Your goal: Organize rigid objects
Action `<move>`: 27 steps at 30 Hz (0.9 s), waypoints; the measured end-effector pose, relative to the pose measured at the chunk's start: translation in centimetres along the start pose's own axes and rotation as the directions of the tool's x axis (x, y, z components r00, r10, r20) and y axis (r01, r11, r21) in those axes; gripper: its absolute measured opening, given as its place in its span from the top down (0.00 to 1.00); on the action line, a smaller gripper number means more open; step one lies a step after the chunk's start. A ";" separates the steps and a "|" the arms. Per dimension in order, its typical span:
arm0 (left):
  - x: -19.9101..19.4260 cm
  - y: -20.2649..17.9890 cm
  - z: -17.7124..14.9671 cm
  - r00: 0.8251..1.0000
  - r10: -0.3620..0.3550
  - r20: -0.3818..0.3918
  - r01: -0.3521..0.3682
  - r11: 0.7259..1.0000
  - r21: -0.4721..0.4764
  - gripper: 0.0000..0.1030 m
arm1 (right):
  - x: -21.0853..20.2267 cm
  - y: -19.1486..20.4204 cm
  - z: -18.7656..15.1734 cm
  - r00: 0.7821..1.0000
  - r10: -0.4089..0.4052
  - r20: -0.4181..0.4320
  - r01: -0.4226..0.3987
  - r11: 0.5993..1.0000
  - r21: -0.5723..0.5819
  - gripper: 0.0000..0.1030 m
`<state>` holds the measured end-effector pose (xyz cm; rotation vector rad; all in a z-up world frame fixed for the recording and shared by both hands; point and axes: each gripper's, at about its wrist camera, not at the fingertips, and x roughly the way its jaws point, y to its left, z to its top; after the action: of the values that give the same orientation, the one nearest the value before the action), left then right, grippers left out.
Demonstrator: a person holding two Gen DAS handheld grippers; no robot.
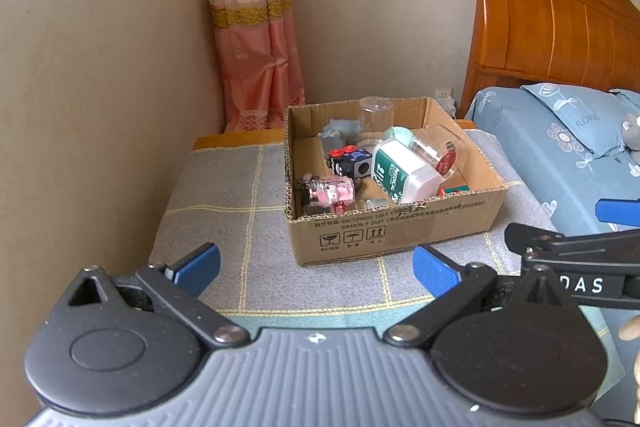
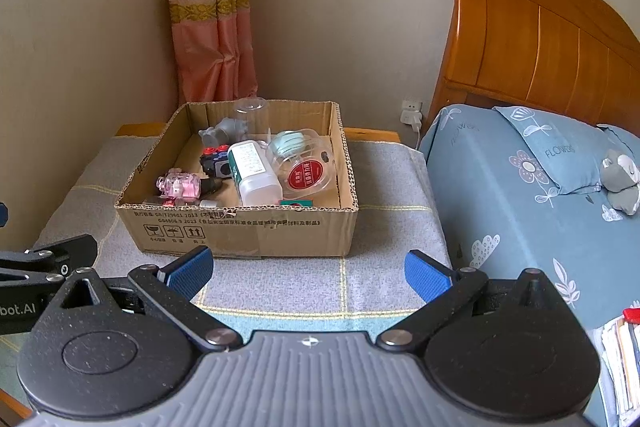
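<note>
Now both grippers' ribbed blue fingers (image 1: 200,265) (image 2: 191,269) gape before corrugated cardboard box (image 2: 240,227)

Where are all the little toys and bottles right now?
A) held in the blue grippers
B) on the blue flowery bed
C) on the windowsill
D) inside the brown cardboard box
D: the pink see-through toy and white bottle with the green label lie inside the brown cardboard box; both grippers are open and empty.

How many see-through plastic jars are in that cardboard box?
2. A clear plastic jar stands upright at the back wall of the brown cardboard box; a clear plastic jar with a red round label lies tipped on the right. Clutter may hide others.
</note>
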<state>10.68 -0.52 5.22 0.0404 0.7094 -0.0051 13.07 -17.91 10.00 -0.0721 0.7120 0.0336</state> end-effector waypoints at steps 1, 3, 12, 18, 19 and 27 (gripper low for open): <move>0.0 -0.1 0.0 1.000 -0.001 0.000 0.001 1.000 0.001 0.01 | 0.0 0.0 0.0 1.000 0.000 0.000 0.000 1.000 0.000 0.00; -0.1 -0.2 0.0 1.000 -0.003 0.000 0.003 1.000 0.004 0.01 | 0.0 0.0 0.0 1.000 -0.002 0.000 0.002 1.000 0.001 0.00; -0.2 -0.4 0.0 1.000 -0.006 0.003 0.006 1.000 0.006 0.01 | 0.0 -0.2 0.1 1.000 -0.002 0.003 0.002 1.000 0.011 0.00; -0.3 -0.4 0.0 1.000 -0.007 0.000 0.007 1.000 0.006 0.01 | -0.1 -0.2 0.1 1.000 -0.002 0.004 0.002 1.000 0.012 0.00; -0.3 -0.4 -0.1 1.000 -0.007 0.001 0.007 1.000 0.006 0.01 | -0.1 -0.2 0.1 1.000 -0.001 0.003 0.001 1.000 0.013 0.00; -0.3 -0.4 -0.1 1.000 -0.009 0.002 0.009 1.000 0.007 0.01 | -0.2 -0.1 0.1 1.000 -0.002 0.003 0.002 1.000 0.016 0.00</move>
<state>10.36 -0.92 5.36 0.0437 0.7080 -0.0156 13.00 -18.00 10.15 -0.0576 0.7095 0.0257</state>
